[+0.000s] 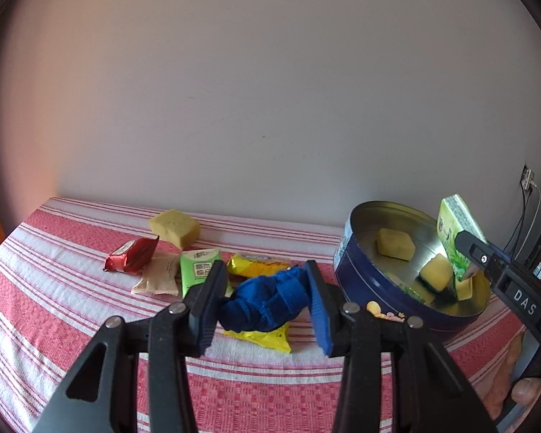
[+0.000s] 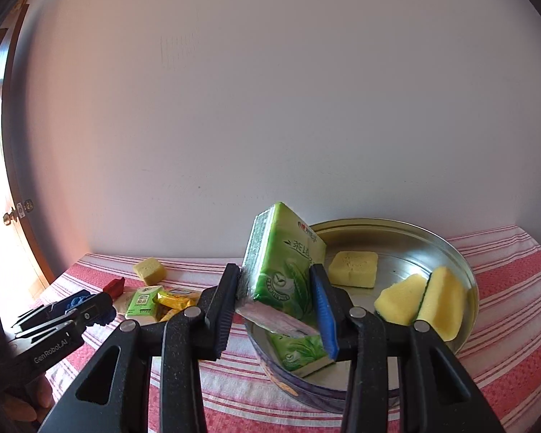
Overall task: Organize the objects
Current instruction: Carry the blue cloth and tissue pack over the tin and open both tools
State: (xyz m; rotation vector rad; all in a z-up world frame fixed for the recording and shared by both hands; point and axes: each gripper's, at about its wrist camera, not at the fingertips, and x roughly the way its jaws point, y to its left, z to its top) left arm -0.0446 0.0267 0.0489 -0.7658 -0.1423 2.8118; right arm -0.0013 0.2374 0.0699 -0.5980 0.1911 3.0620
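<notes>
On the red-and-white striped tablecloth (image 1: 72, 288), small foil snack packets (image 1: 198, 270) lie at the far left. The left gripper (image 1: 267, 299) clamps a crumpled blue knitted cloth (image 1: 267, 301) just above them. To the right, the right gripper (image 2: 277, 299) pinches a green tissue pack (image 2: 285, 263) over the round blue metal tin (image 1: 371, 274), where yellow sponges (image 2: 353, 269) lie.

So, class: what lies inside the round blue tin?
Inside the tin: a yellow sponge block, two green-backed sponges and a green packet. The held tissue pack hides the floor behind it.
</notes>
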